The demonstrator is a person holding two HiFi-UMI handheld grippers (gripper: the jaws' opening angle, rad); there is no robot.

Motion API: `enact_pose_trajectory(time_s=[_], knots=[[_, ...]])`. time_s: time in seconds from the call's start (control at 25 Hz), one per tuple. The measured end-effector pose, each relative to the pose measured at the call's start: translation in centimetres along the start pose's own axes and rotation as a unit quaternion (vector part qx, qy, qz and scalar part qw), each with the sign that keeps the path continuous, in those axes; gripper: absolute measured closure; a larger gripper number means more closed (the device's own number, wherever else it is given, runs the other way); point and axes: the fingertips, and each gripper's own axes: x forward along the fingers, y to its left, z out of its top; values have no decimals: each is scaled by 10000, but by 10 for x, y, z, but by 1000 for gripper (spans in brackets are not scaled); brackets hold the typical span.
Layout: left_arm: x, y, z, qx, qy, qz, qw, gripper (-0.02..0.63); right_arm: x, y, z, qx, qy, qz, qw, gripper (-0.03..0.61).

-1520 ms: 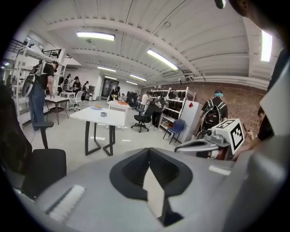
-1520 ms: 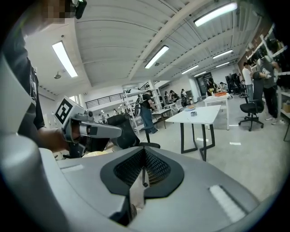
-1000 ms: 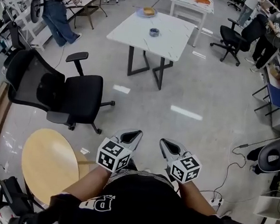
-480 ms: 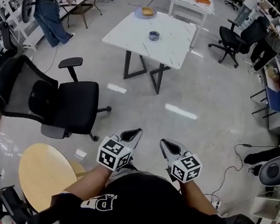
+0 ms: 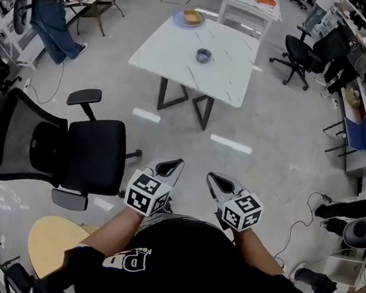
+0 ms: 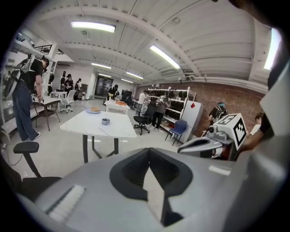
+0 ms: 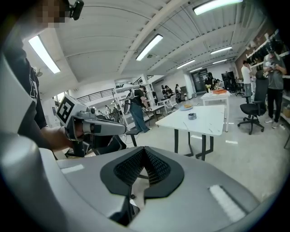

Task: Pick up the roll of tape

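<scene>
Both my grippers are tucked in close to my body. The left gripper (image 5: 170, 168) has its fingers pressed together with nothing between them, and the right gripper (image 5: 216, 179) is the same: closed and empty.

The roll of tape (image 5: 203, 55) sits on the white desk (image 5: 173, 54), well apart from me across open floor. It lies near the middle of the top and nearer the far edge, with a shallow dish (image 5: 192, 18) at the far corner behind it. A black office chair (image 5: 72, 150) stands off to my left, beside the straight path to the desk and not across it.

The step in hand, as I judge it, is the approach. To do it well I should walk straight to the near edge and lead with one gripper. I should spread its fingers before it gets over the desk, not once it is on top of the roll.

The roll looks to lie flat with its hole facing the ceiling, so its axis runs upright. Seen from above it is round and has no long side to line up with. I would come down from above, either with one finger in the hole and one outside the wall, or with both across the outer rim. The descent should be gentle, since a light roll on a smooth top could skate away if I nudge it.
</scene>
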Motion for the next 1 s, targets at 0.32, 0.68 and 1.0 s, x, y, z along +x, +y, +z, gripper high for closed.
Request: enact_pose_trajectory(time_s=[0.32, 0.68, 1.0], knots=[[16, 82, 38, 89, -45, -136, 9999, 555, 75, -12, 52, -57, -154, -137, 9998, 578], [43, 126, 48, 17, 86, -268, 9996, 555, 116, -35, 66, 66, -13, -249, 9997, 578], [65, 158, 63, 7, 60, -166, 9998, 555, 157, -62, 86, 89, -122, -114, 9998, 578]])
